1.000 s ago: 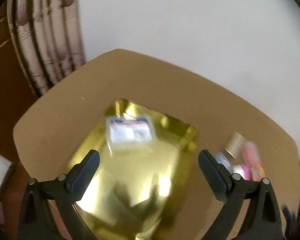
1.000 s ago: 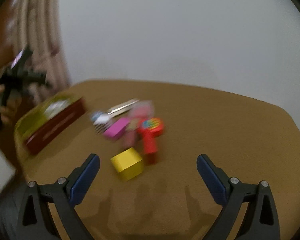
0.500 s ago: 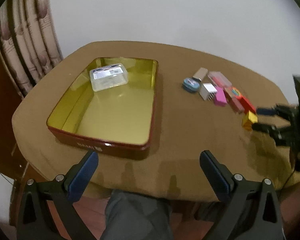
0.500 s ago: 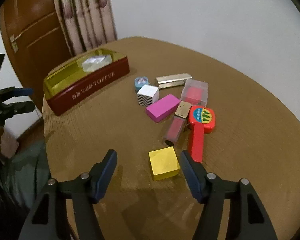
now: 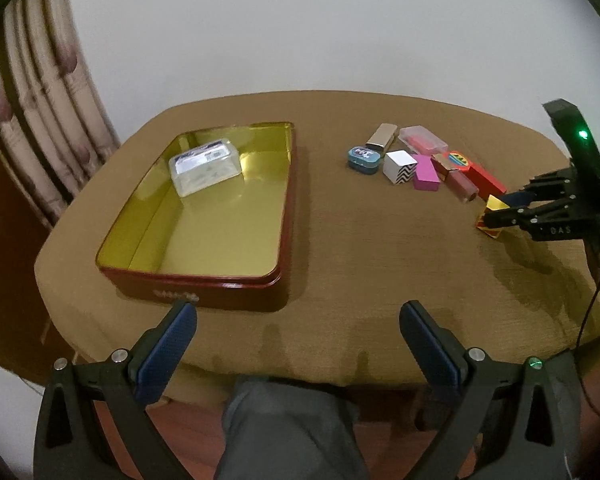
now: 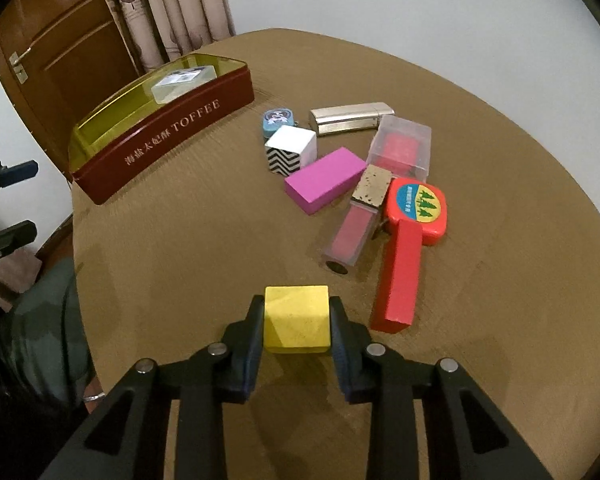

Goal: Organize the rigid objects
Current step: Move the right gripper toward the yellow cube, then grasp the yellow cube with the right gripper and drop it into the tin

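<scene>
My right gripper is shut on a yellow cube that rests on the brown table; it also shows in the left wrist view, with the cube. My left gripper is open and empty, held off the table's near edge in front of a red toffee tin with a gold inside. A clear plastic box lies in the tin's far part. The tin is at the far left in the right wrist view.
Small objects lie in a cluster: a red tape measure, a pink tube, a magenta block, a zigzag cube, a blue tin, a gold lighter, a clear case. Curtain and door stand behind.
My right gripper has closed its fingers onto the yellow cube. My left gripper has pulled back a little from the tin and stays open.
</scene>
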A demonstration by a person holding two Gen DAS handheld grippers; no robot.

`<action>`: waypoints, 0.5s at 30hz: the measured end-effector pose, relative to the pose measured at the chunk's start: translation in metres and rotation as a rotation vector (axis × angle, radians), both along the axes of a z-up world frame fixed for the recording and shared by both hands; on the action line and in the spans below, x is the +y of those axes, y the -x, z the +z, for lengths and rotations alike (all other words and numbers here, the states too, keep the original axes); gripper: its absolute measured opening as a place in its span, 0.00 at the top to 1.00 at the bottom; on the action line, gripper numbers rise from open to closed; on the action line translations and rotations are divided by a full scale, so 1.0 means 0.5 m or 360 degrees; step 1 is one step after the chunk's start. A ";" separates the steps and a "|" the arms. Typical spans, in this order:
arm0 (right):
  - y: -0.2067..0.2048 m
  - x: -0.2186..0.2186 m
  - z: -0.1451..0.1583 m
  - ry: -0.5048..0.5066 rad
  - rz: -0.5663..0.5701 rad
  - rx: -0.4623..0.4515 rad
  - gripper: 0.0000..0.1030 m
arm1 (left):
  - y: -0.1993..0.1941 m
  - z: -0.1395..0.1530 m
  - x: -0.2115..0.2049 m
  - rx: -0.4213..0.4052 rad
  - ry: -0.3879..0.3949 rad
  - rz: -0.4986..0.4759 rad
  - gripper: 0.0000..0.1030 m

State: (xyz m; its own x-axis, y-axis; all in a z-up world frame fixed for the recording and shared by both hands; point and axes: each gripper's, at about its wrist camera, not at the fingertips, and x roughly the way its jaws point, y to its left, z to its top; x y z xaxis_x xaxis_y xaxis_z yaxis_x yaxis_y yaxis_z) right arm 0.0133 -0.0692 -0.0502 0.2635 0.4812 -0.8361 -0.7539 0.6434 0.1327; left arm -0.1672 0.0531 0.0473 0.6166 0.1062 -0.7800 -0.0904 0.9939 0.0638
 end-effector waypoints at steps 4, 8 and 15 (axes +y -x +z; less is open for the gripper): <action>0.011 0.020 0.079 -0.0192 -0.0029 -0.0016 0.71 | 0.023 0.009 0.038 -0.0025 0.0073 0.0110 0.02; 0.016 0.120 0.183 -0.0389 0.0061 -0.0065 0.71 | 0.044 0.017 0.089 -0.0030 0.0153 0.0207 0.02; -0.049 0.408 0.207 -0.0295 0.0218 -0.0062 0.71 | 0.072 0.016 0.164 -0.0072 0.0193 0.0309 0.02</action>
